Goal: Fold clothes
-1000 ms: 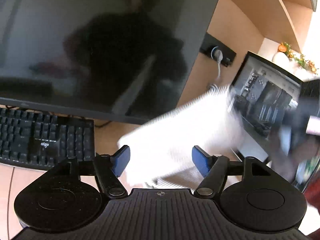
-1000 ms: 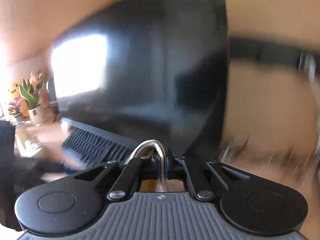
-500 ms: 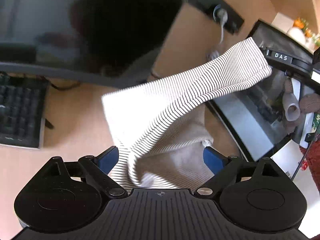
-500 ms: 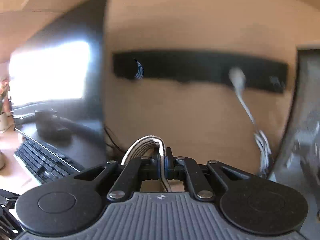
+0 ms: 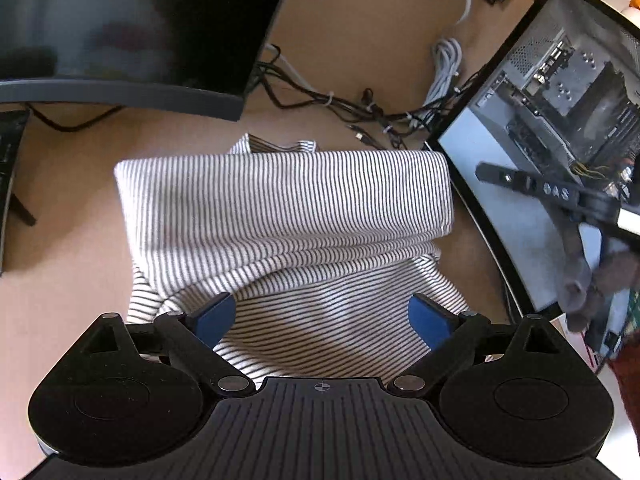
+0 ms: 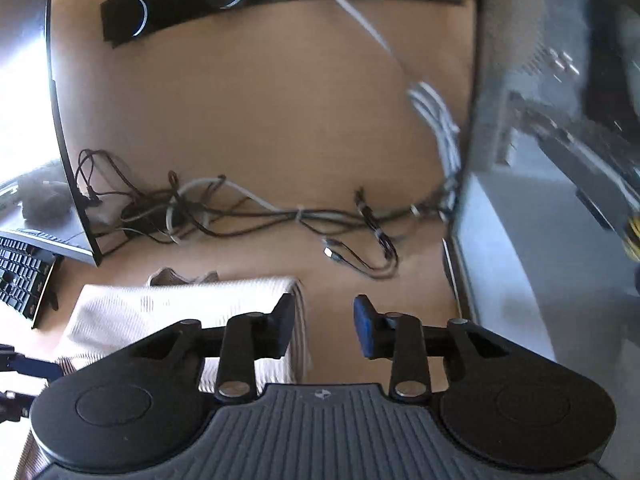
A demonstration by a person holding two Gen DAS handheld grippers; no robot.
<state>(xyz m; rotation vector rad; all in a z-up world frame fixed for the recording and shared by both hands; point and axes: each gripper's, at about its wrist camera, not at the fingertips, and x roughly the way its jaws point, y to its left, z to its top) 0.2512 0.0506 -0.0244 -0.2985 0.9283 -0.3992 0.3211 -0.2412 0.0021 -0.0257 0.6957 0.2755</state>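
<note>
A striped shirt (image 5: 280, 216) lies on the tabletop (image 5: 60, 208), black and white lines running across it, with its upper part folded over into a thick band that rests on the layer beneath. In the left wrist view it fills the middle of the picture, and a bit of collar or hem pokes out from behind the band at 12 o'clock. The left tongs (image 5: 322, 316) hang over the near part of the shirt with the jaws spread wide; the blue pads (image 5: 214, 316) stand well apart and have hold of nothing, the striped cloth showing between them.

In the right wrist view the shirt (image 6: 180, 304) sits at 9 o'clock of the right tongs (image 6: 326, 322), its folded right-hand edge just beside the left finger. The jaws of these tongs are parted too, with bare tabletop in the gap and nothing gripped. Whether the left finger touches the cloth cannot be told.

Beyond the shirt at 12 o'clock a tangle of black and white cables (image 6: 248, 212) runs across the tabletop. A dark monitor (image 5: 120, 28) stands at 10 o'clock in the left view, and a corner of a keyboard (image 6: 20, 272) shows at 9 o'clock in the right view. At 2 o'clock an open computer case (image 5: 560, 92) stands on the tabletop's right side, and a black power strip (image 6: 180, 4) is fixed to the wall behind
</note>
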